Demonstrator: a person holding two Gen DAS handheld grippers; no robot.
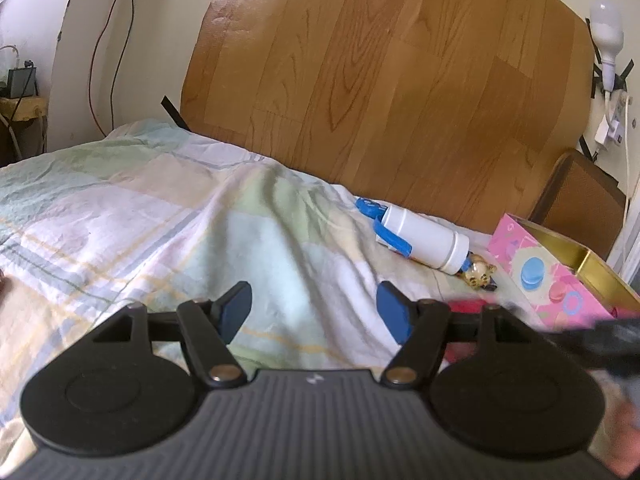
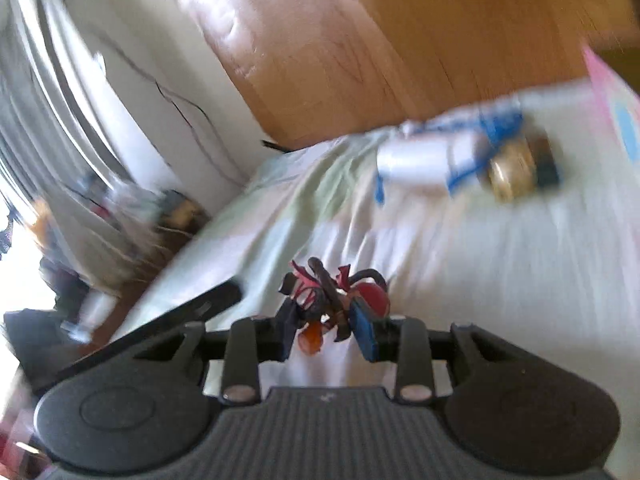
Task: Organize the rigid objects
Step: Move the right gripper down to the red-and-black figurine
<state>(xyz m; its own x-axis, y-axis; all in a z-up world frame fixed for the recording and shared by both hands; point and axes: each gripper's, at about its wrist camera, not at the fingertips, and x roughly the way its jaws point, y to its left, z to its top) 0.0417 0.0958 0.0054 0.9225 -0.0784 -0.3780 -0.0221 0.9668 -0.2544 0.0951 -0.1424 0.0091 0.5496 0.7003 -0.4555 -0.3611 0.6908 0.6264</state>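
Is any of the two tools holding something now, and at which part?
The right tool grips a small red and dark figurine at its lower part. The left tool is open and holds nothing.

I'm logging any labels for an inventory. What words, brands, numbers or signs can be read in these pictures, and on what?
None can be read.
Left gripper: small pale mark on its body, a logo, no letters.
Pink box: circles and shapes only, no words.
White bottle: plain side, no label showing.
Right wrist view: too blurred to read anything.
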